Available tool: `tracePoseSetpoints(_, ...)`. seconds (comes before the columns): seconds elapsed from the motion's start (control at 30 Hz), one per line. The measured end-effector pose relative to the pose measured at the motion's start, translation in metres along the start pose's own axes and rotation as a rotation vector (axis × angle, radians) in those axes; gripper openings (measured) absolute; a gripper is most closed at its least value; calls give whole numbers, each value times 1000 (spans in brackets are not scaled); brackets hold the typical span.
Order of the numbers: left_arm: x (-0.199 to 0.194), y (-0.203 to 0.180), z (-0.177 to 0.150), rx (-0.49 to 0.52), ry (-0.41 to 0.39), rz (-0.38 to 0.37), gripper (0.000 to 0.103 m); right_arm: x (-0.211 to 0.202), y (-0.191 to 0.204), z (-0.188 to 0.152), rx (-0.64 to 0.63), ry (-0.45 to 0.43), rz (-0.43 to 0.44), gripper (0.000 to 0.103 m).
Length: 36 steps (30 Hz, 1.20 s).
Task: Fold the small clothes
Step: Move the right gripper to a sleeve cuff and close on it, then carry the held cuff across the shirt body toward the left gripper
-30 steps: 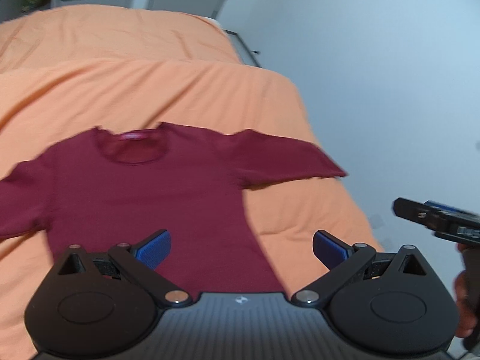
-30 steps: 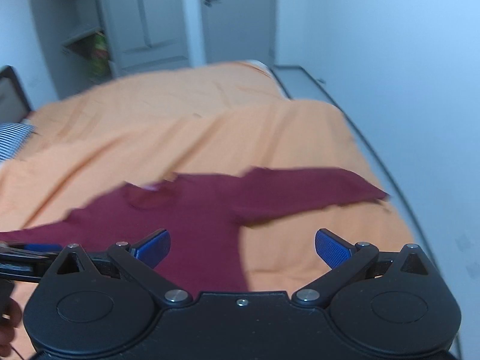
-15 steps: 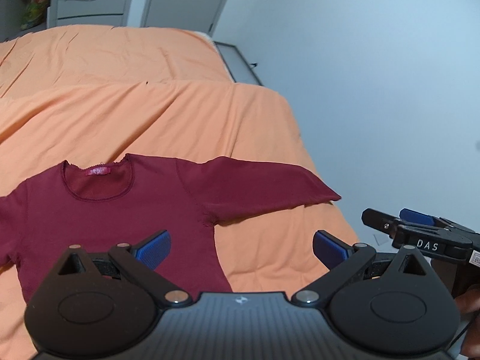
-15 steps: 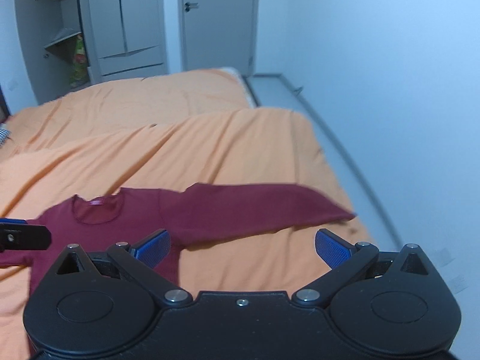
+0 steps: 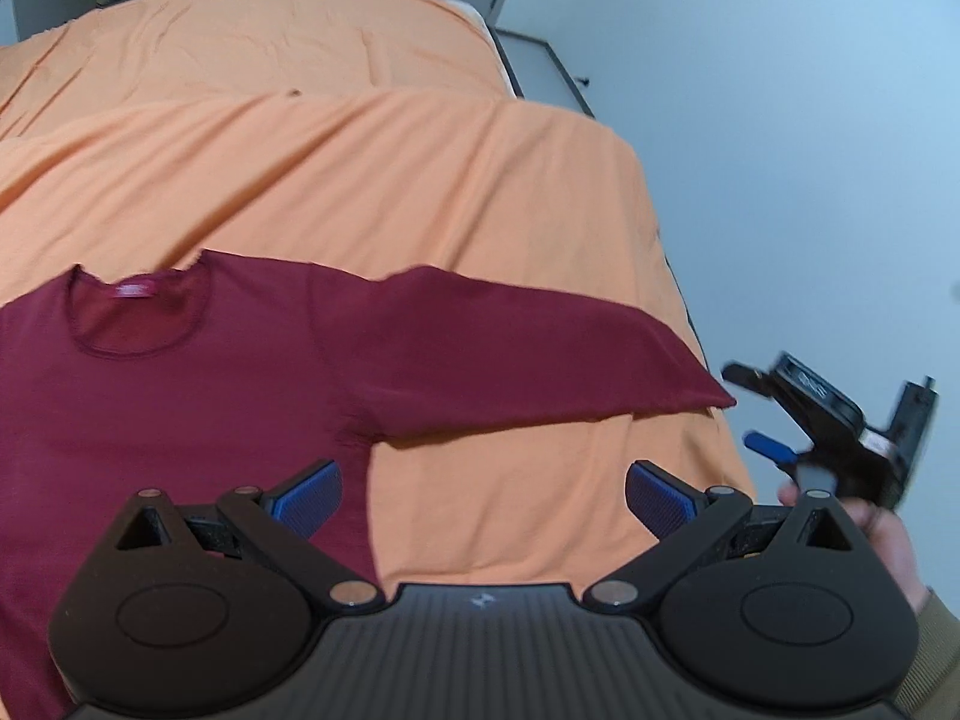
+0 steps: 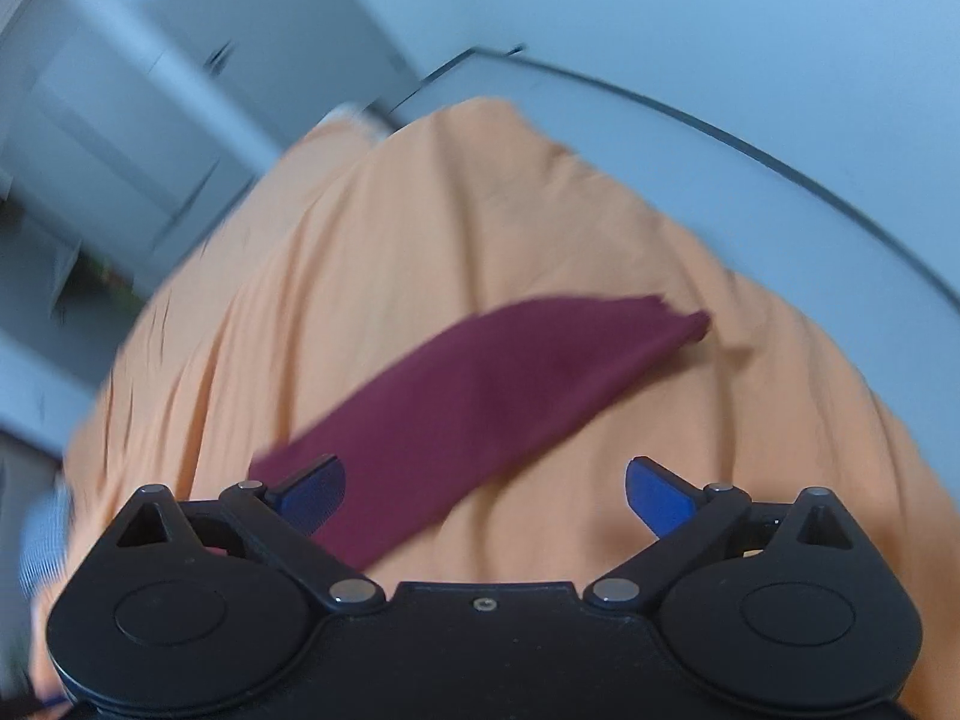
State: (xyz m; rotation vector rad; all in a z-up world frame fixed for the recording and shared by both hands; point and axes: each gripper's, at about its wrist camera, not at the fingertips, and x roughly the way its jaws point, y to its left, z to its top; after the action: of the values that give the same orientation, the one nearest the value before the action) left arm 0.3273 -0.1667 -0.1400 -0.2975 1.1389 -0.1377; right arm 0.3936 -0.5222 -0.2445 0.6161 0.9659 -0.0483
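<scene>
A dark red long-sleeved shirt [image 5: 198, 396] lies flat on the orange bedcover [image 5: 372, 180], neck away from me, its right sleeve [image 5: 516, 360] stretched out toward the bed's right edge. My left gripper [image 5: 483, 495] is open and empty, above the shirt's right side below the armpit. My right gripper [image 6: 486, 489] is open and empty, hovering near the sleeve [image 6: 480, 402], whose cuff [image 6: 684, 324] points away. In the left wrist view the right gripper [image 5: 774, 420] shows beyond the cuff at the bed's right edge.
The bed's right edge [image 5: 678, 276] runs along a pale wall [image 5: 780, 150]. Grey wardrobe doors [image 6: 120, 120] stand beyond the bed's far end. A striped cloth [image 6: 42, 534] shows at the left edge of the right wrist view.
Both grippers moved right along the shirt toward the right sleeve. The right gripper rolled and dropped closer to the sleeve; its view is now tilted. Both stayed open.
</scene>
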Motion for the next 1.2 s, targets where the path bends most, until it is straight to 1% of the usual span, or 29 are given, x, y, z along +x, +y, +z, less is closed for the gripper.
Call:
tracePoseSetpoints(0.07,11,-10,2,15,11,3,103,21,-22,10,78,-22,-4,95)
tracePoseSetpoints(0.1,16,-14,4,23,14,5,103,31,-32,15,118,-23,2,92)
tracePoseSetpoints(0.17,26,-20,7,38,23,6,103,48,-48,20,176,-28,27,90)
tracePoseSetpoints(0.23,35,-24,11,48,32,3,103,61,-57,22,198,-30,19,86)
tracePoseSetpoints(0.3,43,-26,14,56,45,4,103,72,-63,21,210,-34,0,79)
tracePoseSetpoints(0.37,49,-26,17,62,52,2,103,82,-70,21,232,-38,0,77)
tracePoseSetpoints(0.43,53,-25,21,67,53,-1,103,87,-74,20,236,-49,-8,73)
tracePoseSetpoints(0.53,57,-20,25,62,54,1,103,95,-80,23,248,-76,6,58)
tracePoseSetpoints(0.57,57,-17,26,56,56,1,103,97,-81,24,252,-82,10,48)
tracePoseSetpoints(0.6,58,-15,28,50,57,0,103,99,-82,25,253,-85,7,33)
tracePoseSetpoints(0.63,58,-12,29,44,59,-2,103,101,-82,26,246,-86,3,24)
tracePoseSetpoints(0.67,59,-9,30,36,61,-4,103,101,-80,27,233,-88,2,11)
tracePoseSetpoints(0.7,58,-6,31,25,63,-8,103,98,-76,28,211,-93,3,9)
tracePoseSetpoints(0.83,59,10,35,-12,65,-28,103,81,-45,30,48,-140,-1,8)
tracePoseSetpoints(1.0,56,29,39,-55,53,-46,103,62,11,27,-176,-172,-2,8)
tracePoseSetpoints(1.1,52,44,39,-79,40,-52,103,54,50,18,-321,-183,16,8)
tracePoseSetpoints(1.2,48,64,38,-110,27,-54,103,52,93,2,-488,-177,33,8)
